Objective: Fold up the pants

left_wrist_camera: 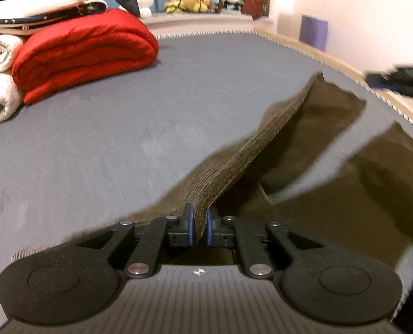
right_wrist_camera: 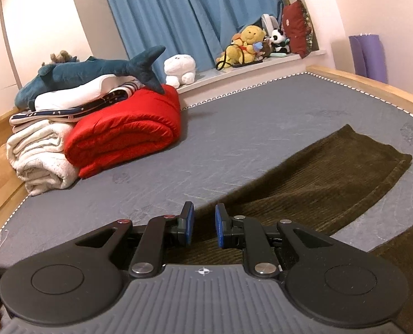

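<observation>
The left gripper (left_wrist_camera: 200,224) is clamped on a fold of the brown corduroy pants (left_wrist_camera: 303,161), its blue pads (left_wrist_camera: 190,222) pressed against the cloth from both sides, and the pinched edge rises off the grey mattress (left_wrist_camera: 122,128) in a ridge that runs away toward the far right. Beyond that ridge the rest of the pants lies flat on the mattress, one leg stretching toward the wooden bed frame (left_wrist_camera: 331,58) — the picture is blurred there, so its hem is hard to make out. In the right wrist view the right gripper (right_wrist_camera: 204,229) stands with its jaws apart and nothing between them, hovering just above the pants (right_wrist_camera: 331,172), which spread dark and ribbed across the right half of the mattress (right_wrist_camera: 206,139) with one leg end lying flat near the bed frame (right_wrist_camera: 373,83). Well apart from the pants, at the far left of the bed, sits a folded red quilt (right_wrist_camera: 128,130) beside a rolled white blanket (right_wrist_camera: 39,156), with a blue plush shark (right_wrist_camera: 95,69) lying on top of the pile.
</observation>
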Demonstrator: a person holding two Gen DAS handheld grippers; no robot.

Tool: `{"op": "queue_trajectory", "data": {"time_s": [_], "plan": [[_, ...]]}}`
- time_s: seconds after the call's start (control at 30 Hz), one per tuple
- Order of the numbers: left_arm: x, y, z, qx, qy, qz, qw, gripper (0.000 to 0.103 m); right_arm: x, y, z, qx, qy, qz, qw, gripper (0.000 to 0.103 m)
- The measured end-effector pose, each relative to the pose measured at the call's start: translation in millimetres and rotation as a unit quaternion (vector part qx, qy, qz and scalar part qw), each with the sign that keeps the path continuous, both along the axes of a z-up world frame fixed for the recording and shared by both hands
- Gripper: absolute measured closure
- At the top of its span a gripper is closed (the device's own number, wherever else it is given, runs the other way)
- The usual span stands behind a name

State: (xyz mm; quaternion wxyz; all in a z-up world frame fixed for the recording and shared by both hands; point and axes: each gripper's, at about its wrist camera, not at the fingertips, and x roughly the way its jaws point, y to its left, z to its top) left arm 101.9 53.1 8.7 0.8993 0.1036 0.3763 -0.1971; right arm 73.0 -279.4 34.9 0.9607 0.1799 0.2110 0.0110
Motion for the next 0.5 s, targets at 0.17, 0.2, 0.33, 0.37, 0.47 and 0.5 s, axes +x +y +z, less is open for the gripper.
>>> {"op": "queue_trajectory", "data": {"time_s": [0.17, 0.2, 0.33, 0.37, 0.47, 0.5], "plan": [[-41, -20, -34, 0.075, 0.034, -0.043, 0.9957, 0.093, -1, -5, -11, 0.011, 0.014, 0.0, 1.0, 0.085], [-42, -23, -40, 0.091, 0.039, -0.054, 0.9936, 0.093, -1, -7, -14, 0.009, 0.017, -0.002, 1.0, 0.085], [-35, -15, -48, 0.059, 0.074, -0.045, 0.9945, 0.089, 1, -19, -24, 0.011, 0.033, -0.024, 0.999, 0.085], [-31, -11, -46, 0.047, 0.076, -0.04, 0.9952, 0.088, 1, -24, -26, 0.02, 0.039, -0.03, 0.999, 0.085], [-26, -3, -36, 0.0, 0.077, -0.027, 0.9966, 0.074, 3, -39, -33, 0.051, 0.053, -0.05, 0.996, 0.085], [-26, -3, -33, -0.011, 0.075, -0.03, 0.9967, 0.072, 3, -45, -35, 0.06, 0.056, -0.056, 0.995, 0.085]]}}
